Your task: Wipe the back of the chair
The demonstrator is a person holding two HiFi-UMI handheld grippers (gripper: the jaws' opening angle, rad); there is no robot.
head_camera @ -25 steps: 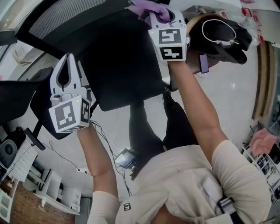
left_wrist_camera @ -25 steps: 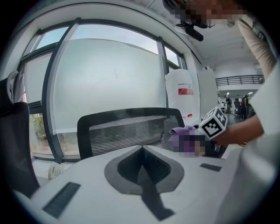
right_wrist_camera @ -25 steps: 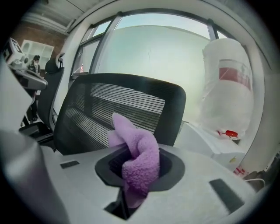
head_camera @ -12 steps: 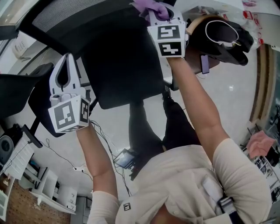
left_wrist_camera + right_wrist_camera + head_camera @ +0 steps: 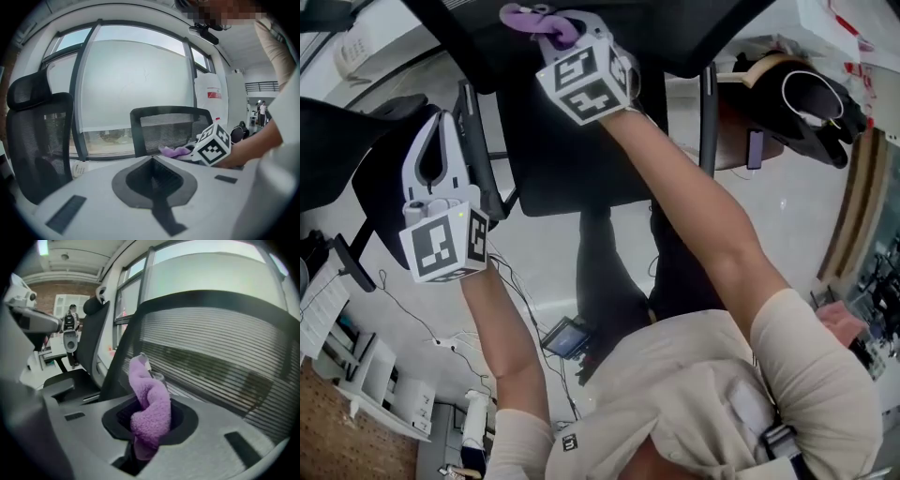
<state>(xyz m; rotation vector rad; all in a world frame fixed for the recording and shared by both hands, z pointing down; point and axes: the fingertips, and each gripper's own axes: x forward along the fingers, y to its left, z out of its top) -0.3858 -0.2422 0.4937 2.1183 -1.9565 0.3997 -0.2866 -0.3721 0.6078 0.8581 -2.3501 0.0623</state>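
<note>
Windows [image 5: 140, 79] behind; right claw's [image 5: 147, 373] cloth [image 5: 151, 416] beside chair back [image 5: 225, 366]

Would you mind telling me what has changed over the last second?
The right gripper, still shut on the purple cloth, has swept leftward along the chair back. The left gripper has stayed shut and empty, low at the left.

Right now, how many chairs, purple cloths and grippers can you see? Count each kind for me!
Black mesh office chairs: 2, one next to the cloth and one with a headrest
Purple fluffy cloth: 1
Handheld grippers: 2, the left gripper with nothing in its fingers, and the right gripper with its fingers shut on the cloth
Total: 5
</note>
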